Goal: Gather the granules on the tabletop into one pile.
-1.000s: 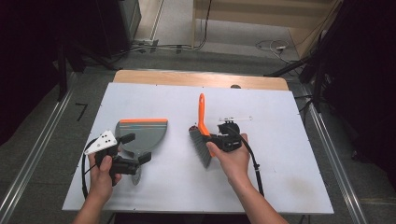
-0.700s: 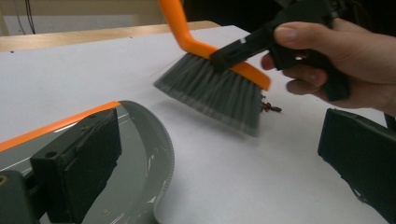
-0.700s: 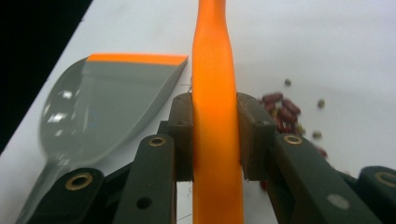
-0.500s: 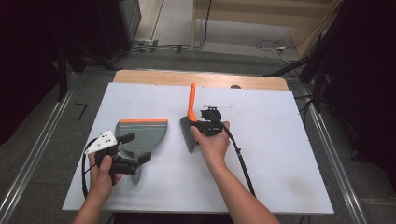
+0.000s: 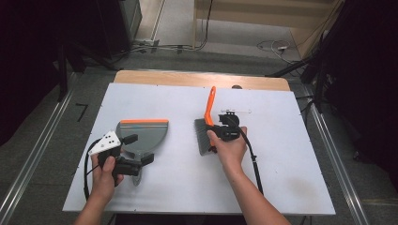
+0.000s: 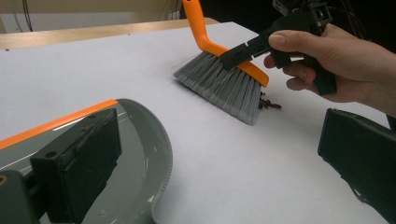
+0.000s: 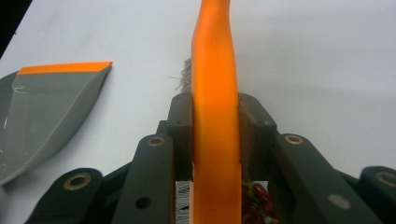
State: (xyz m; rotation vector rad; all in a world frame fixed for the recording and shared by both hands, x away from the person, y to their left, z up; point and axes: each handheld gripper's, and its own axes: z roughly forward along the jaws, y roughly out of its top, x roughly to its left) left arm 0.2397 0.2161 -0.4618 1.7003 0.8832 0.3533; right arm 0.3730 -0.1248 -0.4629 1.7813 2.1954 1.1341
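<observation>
Overhead, the white surface (image 5: pixel 291 154) carried two tools well apart. The right gripper (image 5: pixel 217 133) was clamped on the brush (image 5: pixel 206 126) low on its orange handle, just above the grey bristles, which rested on the surface while the handle pointed away from the person. The left gripper (image 5: pixel 133 150) sat at the near end of the dustpan (image 5: pixel 143 136), whose orange lip faced away from the person; from this height it could not be told whether its jaws pressed on the pan.

Along the left gripper's own jaws, the dustpan (image 6: pixel 140 154) lay between them, one jaw over its grey floor and the other standing off to the side over bare surface, so the jaws looked released rather than biting. Farther off, the brush (image 6: pixel 219 84) stood tilted on its bristles with a small heap of dark red crumbs (image 6: pixel 268 103) just beside their near corner.

Along the right gripper's jaws, the brush handle (image 7: pixel 215 93) ran straight up between both pads, squeezed from either side. The crumbs (image 7: pixel 254 200) showed low down beside the bristles, and the dustpan (image 7: pixel 51 107) lay off to the left.

Judging by looks, the brush seemed light, its plastic handle stiff and rather smooth, its bristles soft and springy; a hold low on the handle suited sweeping. The pan looked light, thin and likely to slide unless held at its handle.
</observation>
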